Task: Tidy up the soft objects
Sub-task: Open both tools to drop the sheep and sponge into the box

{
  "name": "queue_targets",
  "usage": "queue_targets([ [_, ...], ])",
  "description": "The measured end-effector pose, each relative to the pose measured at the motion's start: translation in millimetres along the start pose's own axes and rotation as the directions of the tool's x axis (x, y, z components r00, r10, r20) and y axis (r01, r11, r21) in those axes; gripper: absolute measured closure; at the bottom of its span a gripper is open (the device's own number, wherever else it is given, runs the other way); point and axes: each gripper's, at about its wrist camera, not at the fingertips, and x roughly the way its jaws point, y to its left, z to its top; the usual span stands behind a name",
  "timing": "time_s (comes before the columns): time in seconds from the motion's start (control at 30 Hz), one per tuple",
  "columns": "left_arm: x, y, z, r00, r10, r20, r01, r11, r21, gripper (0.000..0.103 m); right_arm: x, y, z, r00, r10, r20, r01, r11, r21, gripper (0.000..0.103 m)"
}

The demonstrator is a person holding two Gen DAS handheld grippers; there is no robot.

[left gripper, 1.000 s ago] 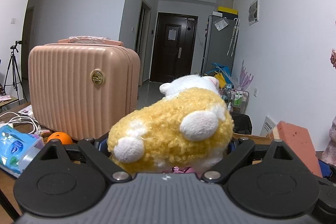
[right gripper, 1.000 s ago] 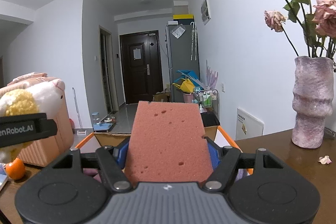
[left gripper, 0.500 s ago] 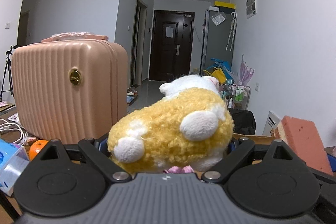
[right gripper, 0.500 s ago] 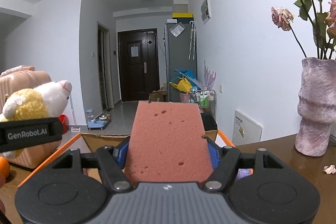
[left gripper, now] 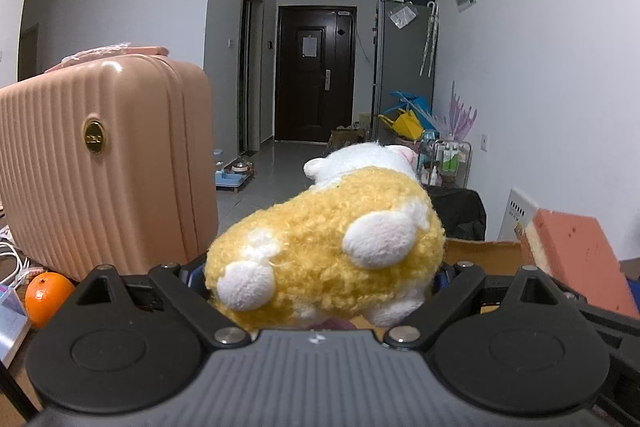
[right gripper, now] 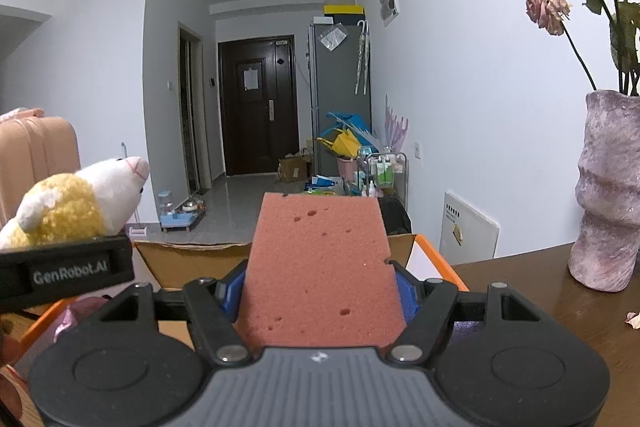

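Observation:
My left gripper [left gripper: 320, 277] is shut on a yellow and white plush toy [left gripper: 332, 247], which hides the fingertips. The toy also shows in the right wrist view [right gripper: 76, 205], above the left gripper's black body [right gripper: 64, 269]. My right gripper [right gripper: 320, 291] is shut on a pink sponge [right gripper: 320, 267], also seen at the right edge of the left wrist view [left gripper: 580, 263]. Both are held over an orange-rimmed cardboard box [right gripper: 434, 257], whose far wall [left gripper: 480, 253] shows behind the toy. A pink soft item [right gripper: 80, 311] lies inside the box.
A pink ribbed suitcase [left gripper: 104, 163] stands on the table at the left, with an orange [left gripper: 46, 297], white cables [left gripper: 12, 263] and a wipes pack [left gripper: 10, 323] beside it. A purple vase [right gripper: 604, 195] with dried roses stands on the wooden table [right gripper: 520, 279] at the right.
Both grippers have shifted to the right with their loads still held. The suitcase and the vase have slid left and right in view; the plush toy now shows closer to the sponge.

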Motion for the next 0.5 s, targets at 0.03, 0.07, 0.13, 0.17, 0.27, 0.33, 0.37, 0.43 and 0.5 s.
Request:
queue_targets([
  [0.03,2.0,-0.9,-1.1,1.000,0.003,-0.003,-0.003,1.000,0.008,0.008,1.4,1.1,-0.6,1.000,-0.003,-0.004,0.003,1.000,-0.005,0.034],
  [0.07,4.5,-2.0,-2.0,1.000,0.003,-0.007,-0.003,1.000,0.014,0.008,2.8,0.5,-0.3,1.000,-0.005,-0.007,0.005,1.000,-0.008,0.034],
  [0.13,7.9,-2.7,-2.9,1.000,0.004,-0.014,-0.004,1.000,0.020,0.007,5.1,0.9,0.8,1.000,-0.009,-0.014,0.009,1.000,-0.013,0.033],
  [0.17,8.3,-2.5,-3.6,1.000,0.006,-0.015,-0.005,1.000,0.020,0.005,5.4,0.7,0.5,1.000,-0.011,-0.018,0.011,1.000,-0.014,0.033],
  [0.27,8.2,-0.9,-4.0,1.000,0.008,-0.021,-0.007,1.000,0.010,0.003,8.3,-0.9,0.3,0.999,-0.026,-0.031,0.026,1.000,-0.009,0.019],
  [0.33,8.9,-0.3,-1.4,1.000,0.016,-0.013,-0.016,1.000,0.004,0.000,7.8,-3.0,0.6,0.999,-0.030,-0.027,0.030,1.000,0.004,0.015],
  [0.37,8.6,-1.0,-0.5,1.000,0.022,-0.007,-0.021,1.000,0.006,0.000,7.7,-3.4,1.0,0.999,-0.031,-0.027,0.031,0.999,0.006,0.015],
  [0.43,6.5,-1.8,0.5,0.999,0.034,0.003,-0.034,0.999,0.001,0.000,8.0,-3.6,0.1,0.999,-0.042,-0.028,0.042,0.999,0.004,0.011],
  [0.5,5.6,-1.5,0.5,0.999,0.040,0.006,-0.040,0.999,-0.004,0.000,8.4,-3.3,-1.0,0.998,-0.055,-0.025,0.055,0.999,-0.001,0.005],
])
